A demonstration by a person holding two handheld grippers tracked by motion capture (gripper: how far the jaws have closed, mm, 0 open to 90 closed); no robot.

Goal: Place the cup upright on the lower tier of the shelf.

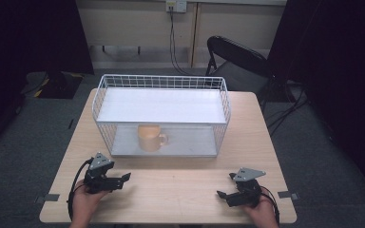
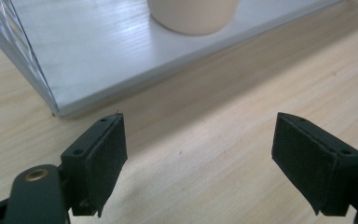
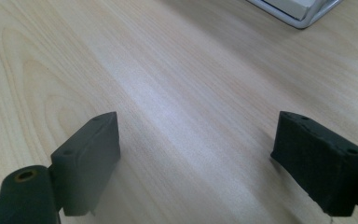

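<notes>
A broad strip of bare light-wood surface (image 1: 180, 190) lies open between the left gripper (image 1: 126, 177) and the right gripper (image 1: 222, 194), both with jaws spread wide and nothing between them. Ahead stands a white wire two-tier rack (image 1: 161, 83), its mesh closing the sides and top rim, while the lower tier opens toward the person. On that lower shelf a pale peach ceramic mug (image 1: 150, 137) takes the middle, leaving free shelf to either side.

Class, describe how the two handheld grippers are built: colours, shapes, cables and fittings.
Both the left gripper and right gripper are black, each with a grey three-cornered plate on top and a black cable trailing back past the hand. Their jaws carry flat, blocky black pads with small screw holes; a brass-coloured fitting sits beside one.
</notes>
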